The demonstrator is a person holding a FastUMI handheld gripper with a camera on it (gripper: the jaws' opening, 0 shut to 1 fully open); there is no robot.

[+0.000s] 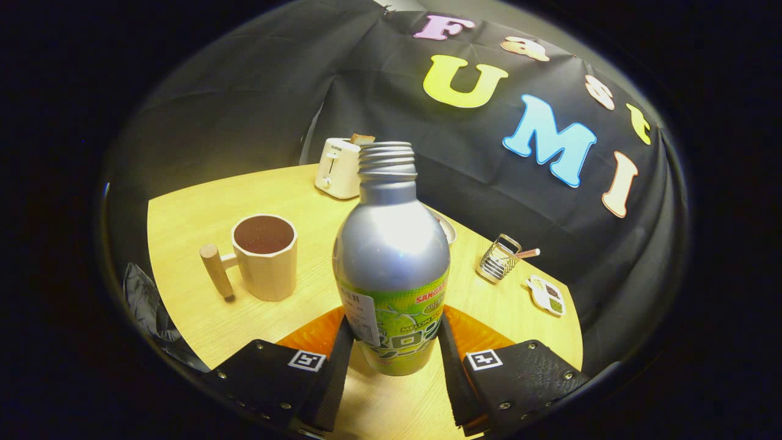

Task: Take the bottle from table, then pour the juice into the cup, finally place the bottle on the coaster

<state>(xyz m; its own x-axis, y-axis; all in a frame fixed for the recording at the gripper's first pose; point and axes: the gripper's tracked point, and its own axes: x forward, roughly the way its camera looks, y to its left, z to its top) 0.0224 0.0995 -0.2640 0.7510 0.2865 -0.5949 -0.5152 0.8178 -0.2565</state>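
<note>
A silver bottle (391, 250) with a green label and an open threaded neck stands upright between my fingers. My gripper (394, 345) is shut on it, with both pads pressing on the label at its lower part. An orange coaster (311, 335) lies on the wooden table (183, 226) and shows on both sides of the bottle's base. I cannot tell whether the bottle rests on it or hangs just over it. A beige cup (266, 256) with a wooden peg handle stands beyond my left finger, dark inside.
A white toaster (338, 168) holding a slice of toast stands at the far edge of the table. A bowl's rim (448, 230) peeks out behind the bottle. To the right are a wire rack (498, 259) and a small dish (547, 296). Dark plastic (143, 305) hangs at the table's left edge.
</note>
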